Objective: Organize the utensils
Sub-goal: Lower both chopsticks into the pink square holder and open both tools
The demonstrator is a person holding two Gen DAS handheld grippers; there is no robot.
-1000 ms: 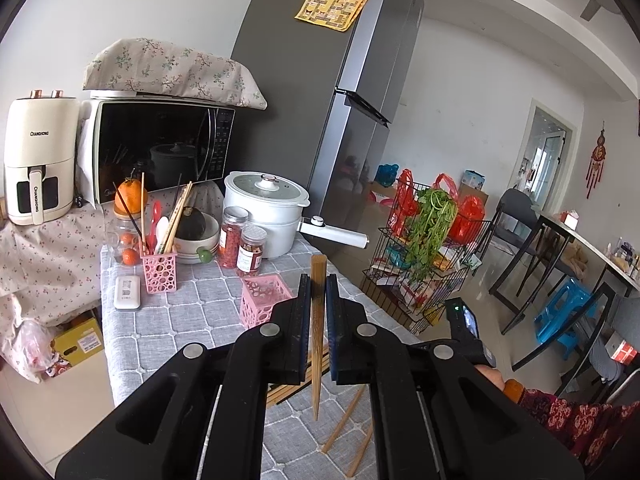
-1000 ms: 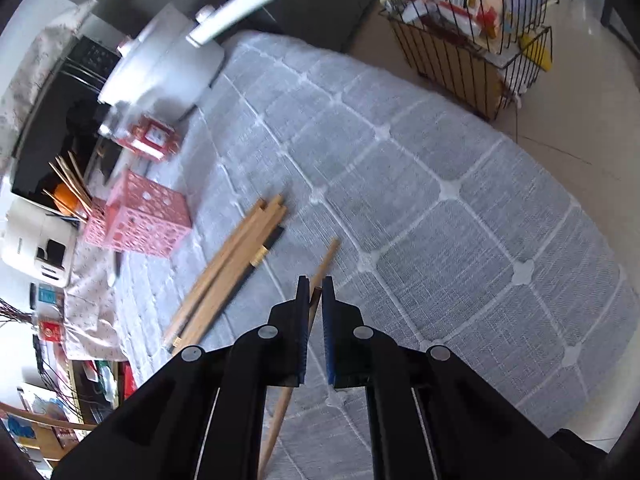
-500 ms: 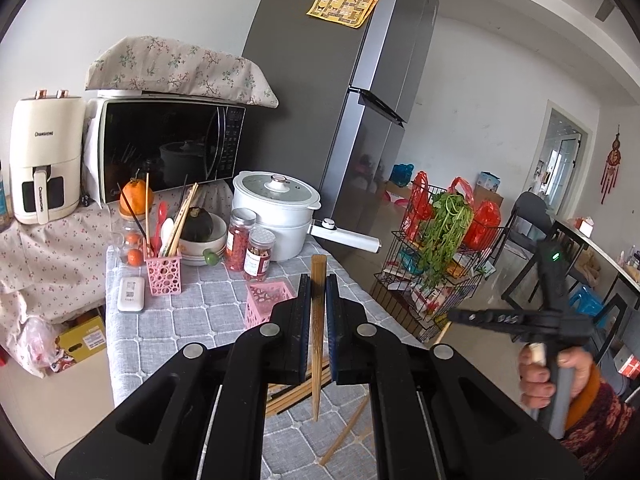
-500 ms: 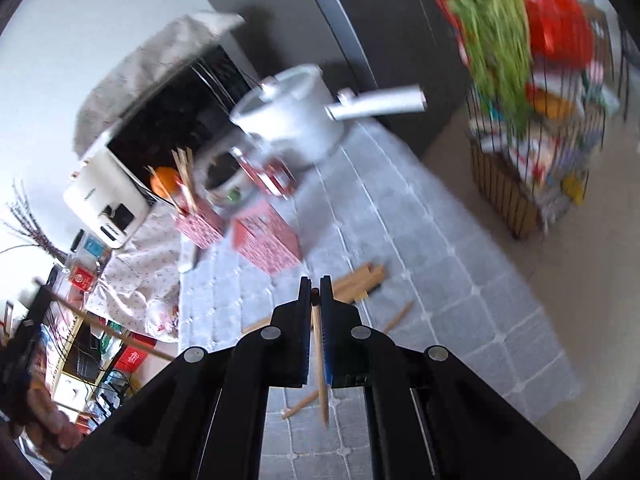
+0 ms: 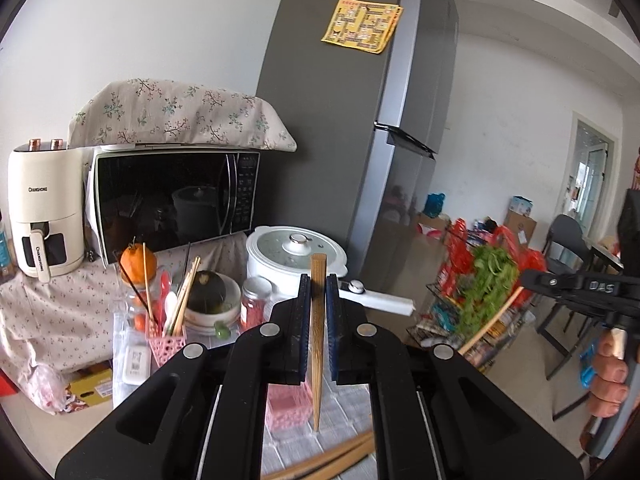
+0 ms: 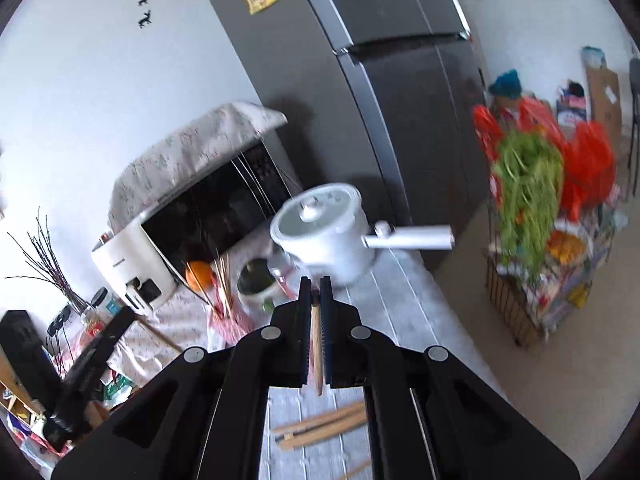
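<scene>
My left gripper (image 5: 318, 280) is shut on a light wooden chopstick (image 5: 318, 328) that stands nearly upright between the pads, its tip hanging over an empty pink basket (image 5: 288, 404). My right gripper (image 6: 315, 284) is shut on a second, thinner chopstick (image 6: 316, 348), high above the grey checked tablecloth (image 6: 400, 320). The left wrist view also shows the right gripper (image 5: 530, 280) at the right, in a hand (image 5: 608, 368), its chopstick (image 5: 488, 324) slanting down. Several loose chopsticks (image 6: 320, 426) lie on the cloth below. A pink holder (image 5: 166, 346) full of utensils stands further back.
A white pot (image 5: 296, 252) with a long handle, two jars (image 5: 252, 304) and a bowl (image 5: 208, 304) stand behind the baskets. A microwave (image 5: 172, 200) and an air fryer (image 5: 44, 208) are at the back left, a grey fridge (image 5: 340, 140) behind. A wire rack (image 6: 532, 288) of groceries stands right of the table.
My right gripper has lifted its chopstick from the cloth, high above the table, and tipped up toward level. My left gripper has moved forward and up with its chopstick still clamped.
</scene>
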